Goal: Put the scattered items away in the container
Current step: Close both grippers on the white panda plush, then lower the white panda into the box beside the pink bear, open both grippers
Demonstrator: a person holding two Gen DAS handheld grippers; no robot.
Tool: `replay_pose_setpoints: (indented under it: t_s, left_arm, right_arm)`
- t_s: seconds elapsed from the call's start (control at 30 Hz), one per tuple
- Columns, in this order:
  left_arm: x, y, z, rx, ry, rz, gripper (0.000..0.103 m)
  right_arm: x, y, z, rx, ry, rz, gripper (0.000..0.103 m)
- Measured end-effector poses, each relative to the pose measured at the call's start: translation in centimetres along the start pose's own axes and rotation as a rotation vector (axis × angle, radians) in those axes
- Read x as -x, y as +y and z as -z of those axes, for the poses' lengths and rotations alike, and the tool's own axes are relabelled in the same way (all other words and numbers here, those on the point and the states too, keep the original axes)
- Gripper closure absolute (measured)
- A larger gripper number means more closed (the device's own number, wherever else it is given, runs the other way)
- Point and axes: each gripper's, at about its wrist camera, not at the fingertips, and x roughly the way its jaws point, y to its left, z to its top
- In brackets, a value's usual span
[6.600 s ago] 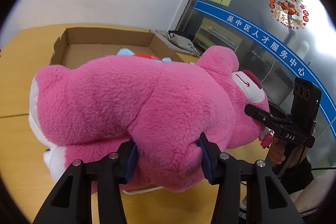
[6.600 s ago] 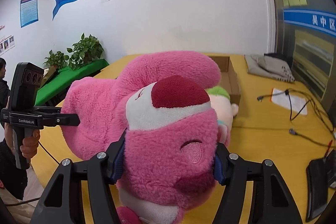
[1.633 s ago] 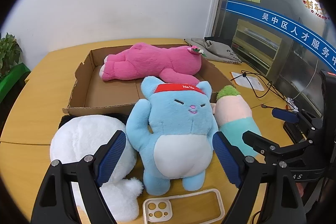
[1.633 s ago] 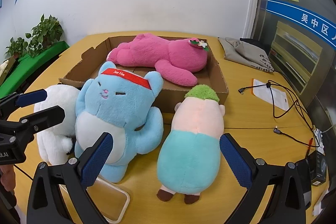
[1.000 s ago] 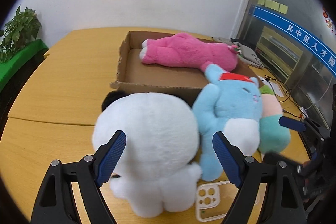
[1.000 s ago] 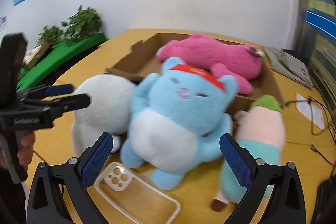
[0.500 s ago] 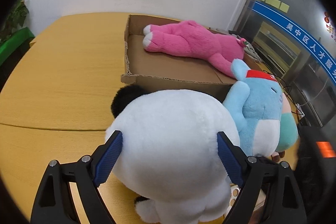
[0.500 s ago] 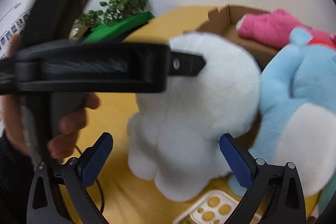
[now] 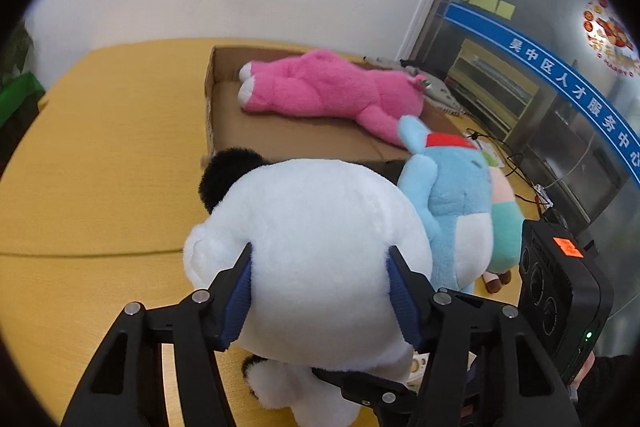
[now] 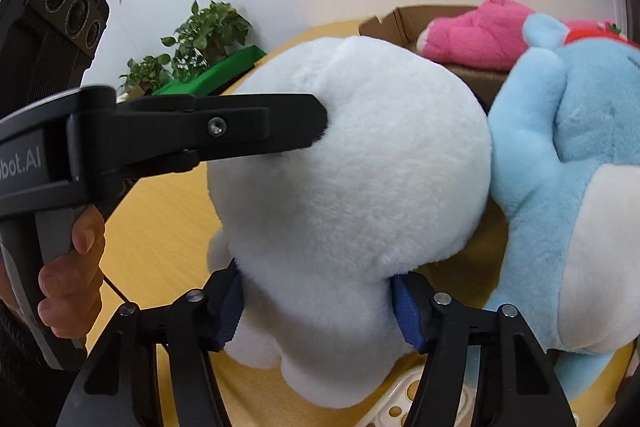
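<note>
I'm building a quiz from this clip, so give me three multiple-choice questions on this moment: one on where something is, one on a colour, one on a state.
1. Where does the pink plush lie?
A. in the box
B. on the table beside the box
C. in a gripper

2. What colour is the blue plush's headband?
A. green
B. red
C. yellow

3. What is the left gripper doing?
A. hanging open above the box
B. holding the blue plush
C. squeezing the white plush

Answers:
1. A, it lies along the box floor within the walls.
2. B, a red band crosses its head.
3. C, both blue pads press into the white fur; the right gripper clamps the same plush lower down.
</note>
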Motion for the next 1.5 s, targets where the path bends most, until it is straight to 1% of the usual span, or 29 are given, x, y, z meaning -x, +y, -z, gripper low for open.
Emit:
replay_pose_setpoints:
  t_s: [0.07, 0.17, 0.23, 0.3, 0.4, 0.53, 0.57, 0.63, 0.67, 0.73, 0.8, 0.83, 0.87, 0.93, 1.0, 1.03, 1.07, 1.1, 1.13, 1.17, 1.23, 1.27, 1.3, 1.33, 1.37, 1.4, 1.43, 1.47, 1.5]
  left_arm:
    - [1.9, -0.9, -1.1, -0.030, -0.048, 0.008, 0.045]
    - [4.3, -2.1, -3.6, -0.084, -0.116, 0.017, 0.045]
    - [5.8, -2.9, -6.0, -0.127, -0.161, 0.021, 0.045]
    - [6.9, -3.5, -9.3, -0.169, -0.202, 0.027, 0.045]
    - [7.3, -3.9, -13.6, -0.199, -0.235, 0.031, 0.045]
    - [5.7, -3.5, -18.0, -0.194, -0.247, 0.021, 0.045]
    - [4.4, -3.0, -19.1, -0.185, -0.235, 0.023, 0.045]
    - [2.1, -2.4, -20.0, -0.159, -0.199, 0.031, 0.045]
    - [0.0, -1.6, -20.3, -0.137, -0.164, 0.048, 0.045]
    - [-3.2, -0.3, -20.3, -0.118, -0.108, 0.059, 0.045]
    - [-7.2, 1.5, -19.6, -0.095, -0.032, 0.046, 0.045]
    - [-9.5, 2.6, -18.9, -0.071, 0.022, 0.025, 0.045]
    - [-11.2, 3.7, -18.2, -0.036, 0.068, 0.008, 0.045]
    - [-13.8, 5.6, -16.5, 0.015, 0.132, -0.011, 0.045]
    - [-15.1, 6.9, -15.1, 0.041, 0.162, -0.006, 0.044]
    - [-15.2, 7.8, -14.6, 0.056, 0.151, 0.021, 0.043]
    - [-15.1, 8.5, -14.4, 0.074, 0.138, 0.045, 0.042]
    - [-15.0, 8.7, -14.4, 0.079, 0.136, 0.045, 0.039]
    - [-15.0, 8.7, -14.4, 0.074, 0.139, 0.035, 0.035]
    - [-15.1, 8.4, -14.6, 0.067, 0.141, 0.021, 0.033]
    - [-14.9, 8.0, -14.7, 0.052, 0.134, -0.013, 0.030]
    - [-14.5, 7.2, -15.0, 0.044, 0.123, -0.031, 0.030]
    - [-13.6, 6.9, -15.0, 0.035, 0.102, -0.048, 0.030]
    - [-12.5, 6.6, -15.0, 0.029, 0.076, -0.059, 0.032]
    - [-11.2, 6.3, -15.0, 0.028, 0.042, -0.066, 0.032]
    - [-10.3, 5.9, -15.0, 0.026, 0.015, -0.072, 0.032]
    - [-8.9, 5.3, -15.0, 0.020, -0.019, -0.083, 0.031]
    - [-7.2, 4.5, -14.8, 0.010, -0.059, -0.094, 0.029]
    - [-5.7, 3.7, -14.4, 0.002, -0.092, -0.104, 0.024]
  right_arm:
    - [1.4, 0.6, -0.5, 0.019, -0.046, 0.000, 0.035]
    - [4.1, 1.8, -2.5, 0.066, -0.127, 0.012, 0.035]
    - [5.6, 2.3, -4.3, 0.089, -0.172, 0.016, 0.035]
    - [7.0, 2.6, -6.8, 0.119, -0.222, 0.026, 0.035]
    - [7.9, 2.3, -10.8, 0.158, -0.281, 0.051, 0.035]
    - [7.0, 0.5, -16.0, 0.172, -0.302, 0.076, 0.035]
    - [6.2, 0.0, -17.0, 0.170, -0.295, 0.083, 0.035]
    - [4.3, -1.1, -18.2, 0.150, -0.267, 0.097, 0.035]
    - [3.2, -1.9, -18.4, 0.132, -0.250, 0.105, 0.035]
    - [2.3, -5.0, -18.2, 0.064, -0.211, 0.110, 0.035]
    - [-0.7, -7.0, -17.2, -0.031, -0.154, 0.098, 0.035]
    - [-2.4, -7.8, -16.5, -0.068, -0.118, 0.095, 0.035]
    - [-4.1, -8.4, -15.8, -0.099, -0.075, 0.095, 0.035]
    - [-7.3, -9.2, -14.4, -0.149, 0.025, 0.090, 0.035]
    - [-9.6, -9.3, -13.3, -0.150, 0.124, 0.097, 0.035]
    - [-10.2, -9.1, -13.0, -0.140, 0.152, 0.111, 0.033]
    - [-10.5, -9.0, -12.8, -0.135, 0.162, 0.118, 0.031]
    - [-10.5, -9.0, -12.7, -0.139, 0.166, 0.112, 0.030]
    - [-10.5, -8.9, -12.7, -0.144, 0.173, 0.103, 0.025]
    - [-10.5, -8.8, -12.6, -0.146, 0.181, 0.095, 0.022]
    - [-10.0, -8.7, -12.4, -0.154, 0.181, 0.093, 0.020]
    - [-9.3, -8.4, -12.2, -0.157, 0.172, 0.094, 0.018]
    - [-8.3, -8.4, -12.3, -0.158, 0.152, 0.100, 0.013]
    - [-7.2, -8.5, -12.4, -0.162, 0.127, 0.107, 0.004]
    - [-5.7, -8.7, -12.4, -0.174, 0.093, 0.112, 0.002]
    - [-4.7, -10.1, -13.5, -0.183, 0.063, 0.113, 0.000]
    - [-2.8, -10.8, -14.2, -0.185, 0.029, 0.116, 0.000]
    - [-0.9, -10.7, -14.1, -0.179, -0.009, 0.128, 0.000]
    - [1.4, -10.4, -13.5, -0.166, -0.044, 0.152, 0.000]
